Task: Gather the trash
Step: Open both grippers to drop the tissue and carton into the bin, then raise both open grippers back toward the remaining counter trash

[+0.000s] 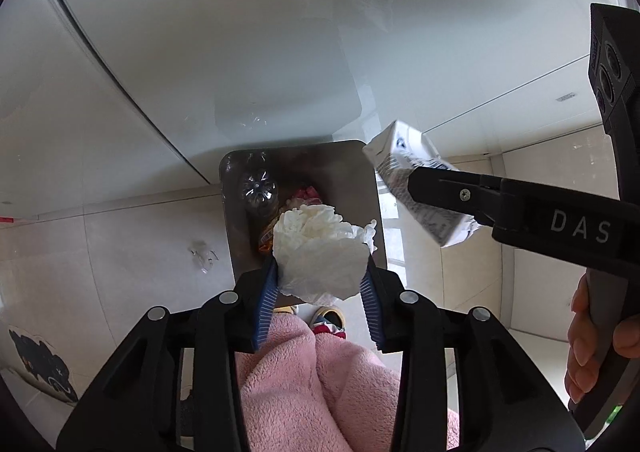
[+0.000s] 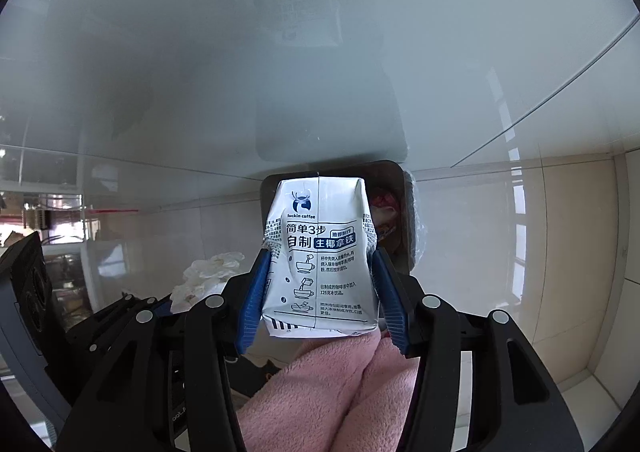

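We have both loads over the floor, at the metal trash bin [image 1: 236, 219] that stands against the white wall. Our left claw [image 1: 320, 272] is clenched on a crumpled tissue [image 1: 320, 248], hanging directly above the bin's open mouth — the nearer of the two. Our right claw [image 2: 318, 284] grips a Luckin coffee carton [image 2: 320, 252] by its sides, long axis along the fingers, just right of the rim in the left view — it likely needs a leftward shift.

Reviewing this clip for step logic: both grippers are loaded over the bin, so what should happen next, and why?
Probably open the left gripper: its tissue hangs over the open bin, where a bottle already lies. The right gripper holds the carton nearer the rim.
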Demonstrator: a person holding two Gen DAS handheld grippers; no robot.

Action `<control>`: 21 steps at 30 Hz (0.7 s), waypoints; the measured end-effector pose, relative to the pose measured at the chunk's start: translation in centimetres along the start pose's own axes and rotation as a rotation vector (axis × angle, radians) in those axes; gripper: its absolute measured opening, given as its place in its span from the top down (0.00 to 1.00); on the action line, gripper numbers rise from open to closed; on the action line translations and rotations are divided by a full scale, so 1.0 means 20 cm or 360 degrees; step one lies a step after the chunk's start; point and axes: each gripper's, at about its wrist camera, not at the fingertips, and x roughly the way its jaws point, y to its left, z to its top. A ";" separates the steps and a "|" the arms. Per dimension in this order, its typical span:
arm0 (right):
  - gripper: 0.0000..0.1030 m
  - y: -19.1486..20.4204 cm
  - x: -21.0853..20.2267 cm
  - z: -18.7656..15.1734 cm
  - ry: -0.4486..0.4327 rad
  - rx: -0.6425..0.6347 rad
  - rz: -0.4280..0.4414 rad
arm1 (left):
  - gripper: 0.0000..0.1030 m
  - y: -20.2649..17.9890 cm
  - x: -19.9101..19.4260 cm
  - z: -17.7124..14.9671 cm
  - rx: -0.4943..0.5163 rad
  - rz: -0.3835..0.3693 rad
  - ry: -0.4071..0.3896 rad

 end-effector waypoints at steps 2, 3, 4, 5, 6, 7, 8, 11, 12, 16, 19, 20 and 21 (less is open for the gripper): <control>0.47 -0.01 0.02 0.01 0.0023 0.0001 -0.0003 | 0.57 0.00 0.00 0.00 0.0005 0.0012 0.0003; 0.44 -0.01 0.01 0.01 0.0007 -0.0002 -0.0015 | 0.51 0.00 -0.01 0.00 0.0006 0.0021 0.0001; 0.42 -0.01 0.00 0.01 -0.0005 -0.0003 -0.0021 | 0.47 0.00 -0.01 0.00 0.0004 0.0030 -0.0001; 0.36 -0.02 0.00 0.01 -0.0013 0.0003 -0.0024 | 0.42 0.00 -0.02 -0.01 0.0002 0.0032 -0.0005; 0.34 -0.02 -0.02 0.01 -0.0022 0.0010 -0.0026 | 0.37 0.00 -0.04 -0.01 -0.0002 0.0039 -0.0008; 0.34 -0.03 -0.03 0.01 -0.0029 0.0015 -0.0028 | 0.34 0.01 -0.05 -0.01 -0.0006 0.0051 -0.0010; 0.34 -0.03 -0.05 0.02 -0.0035 0.0020 -0.0031 | 0.29 0.00 -0.07 -0.02 -0.0009 0.0059 -0.0015; 0.33 -0.05 -0.13 0.00 -0.0057 0.0034 -0.0035 | 0.22 -0.01 -0.14 -0.03 -0.0005 0.0060 -0.0032; 0.31 -0.05 -0.15 -0.01 -0.0066 0.0036 -0.0037 | 0.20 -0.03 -0.17 -0.03 0.0003 0.0063 -0.0050; 0.22 -0.07 -0.34 -0.05 -0.0156 0.0023 -0.0029 | 0.12 -0.11 -0.37 -0.02 0.0046 0.0060 -0.0141; 0.17 -0.06 -0.50 -0.09 -0.0233 -0.0003 -0.0021 | 0.08 -0.18 -0.55 -0.01 0.0079 0.0058 -0.0231; 0.09 -0.06 -0.56 -0.10 -0.0265 -0.0005 -0.0028 | 0.08 -0.19 -0.60 -0.01 0.0091 0.0059 -0.0256; 0.04 -0.06 -0.62 -0.11 -0.0297 -0.0008 -0.0043 | 0.08 -0.21 -0.66 0.00 0.0100 0.0061 -0.0281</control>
